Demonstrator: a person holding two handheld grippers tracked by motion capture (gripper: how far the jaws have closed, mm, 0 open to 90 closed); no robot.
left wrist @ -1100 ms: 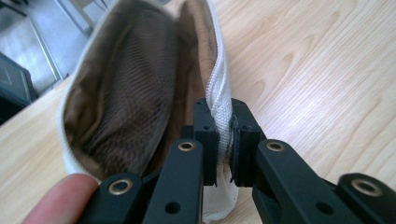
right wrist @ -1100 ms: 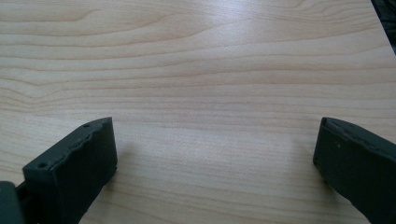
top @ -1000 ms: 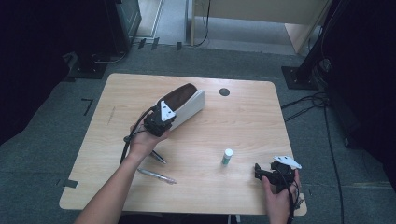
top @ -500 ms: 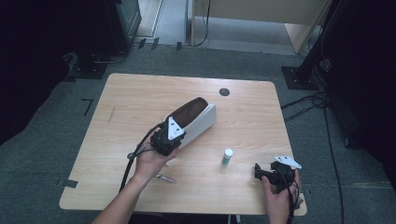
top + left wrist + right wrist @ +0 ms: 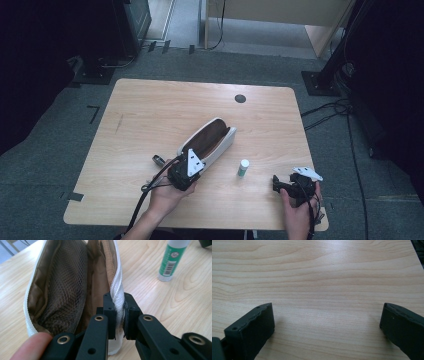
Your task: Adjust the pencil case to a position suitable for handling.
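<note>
At the left of the pale wooden desk, a small dark object lies near our left hand; it is too small for us to tell what it is. Just beside it, our left gripper is closed tight on the white zippered edge of the white fabric pouch with a brown mesh-lined interior. We judge this grip is meant to hold the rim steady and keep the mouth gaping, since the pouch lies on its side near the middle of the desk with the opening spread wide.

To the right of the pouch, a small green glue stick with a white cap stands upright on the desk, near the pouch but not touching it, which probably puts it within easy reach of either gripper.

Further right, near the front right corner, our right gripper hovers low over bare wood with its jaws spread wide and nothing between them, which suggests it is ready to pick something up.
</note>
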